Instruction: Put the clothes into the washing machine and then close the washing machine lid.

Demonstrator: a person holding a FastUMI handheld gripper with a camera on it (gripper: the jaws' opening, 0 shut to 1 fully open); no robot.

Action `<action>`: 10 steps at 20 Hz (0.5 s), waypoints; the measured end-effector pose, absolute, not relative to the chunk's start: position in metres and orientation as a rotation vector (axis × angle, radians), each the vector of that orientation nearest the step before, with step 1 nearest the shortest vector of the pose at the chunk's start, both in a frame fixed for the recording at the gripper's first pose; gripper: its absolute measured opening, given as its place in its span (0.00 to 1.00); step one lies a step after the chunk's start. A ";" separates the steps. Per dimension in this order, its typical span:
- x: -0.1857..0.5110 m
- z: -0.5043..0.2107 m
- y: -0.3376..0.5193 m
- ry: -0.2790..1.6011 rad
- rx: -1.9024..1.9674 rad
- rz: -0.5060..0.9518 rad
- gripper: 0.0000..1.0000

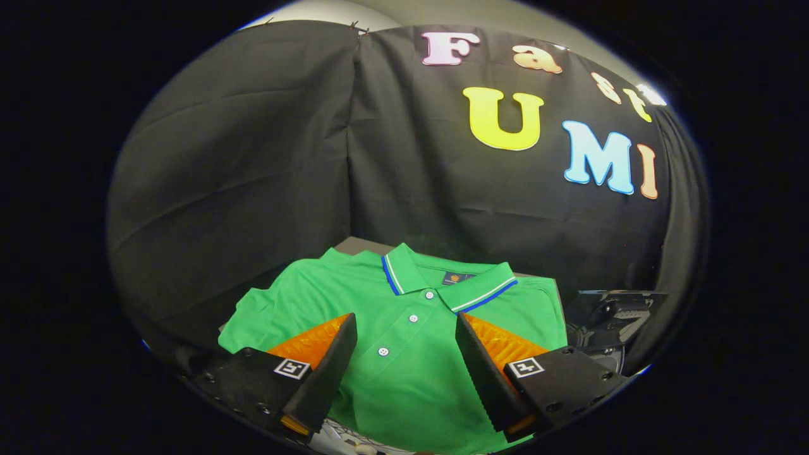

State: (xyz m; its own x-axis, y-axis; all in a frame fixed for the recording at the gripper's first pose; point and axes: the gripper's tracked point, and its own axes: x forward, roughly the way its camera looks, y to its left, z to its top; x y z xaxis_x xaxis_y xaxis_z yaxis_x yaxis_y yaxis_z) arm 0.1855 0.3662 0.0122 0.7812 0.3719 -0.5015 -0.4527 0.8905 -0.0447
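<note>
A green polo shirt [404,316] with a blue-and-white striped collar and three white buttons lies flat on a small table [354,244], collar away from me. My gripper [404,328] hangs just above the shirt's button placket, fingers wide apart and open, with the placket showing between them. Nothing is held. A dark machine part [610,316] shows beyond the right finger, at the shirt's right side; I cannot tell whether it is the washing machine.
Black cloth walls close the booth behind and to the left of the table. The table's far edge peeks out behind the collar. The dark machine part sits low at the right, close to the shirt's right sleeve.
</note>
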 end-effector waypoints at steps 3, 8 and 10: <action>0.186 -0.002 0.375 0.576 -0.154 0.464 0.98; 0.190 -0.023 0.377 0.672 -0.164 0.465 0.98; 0.188 -0.029 0.377 0.692 -0.189 0.476 0.98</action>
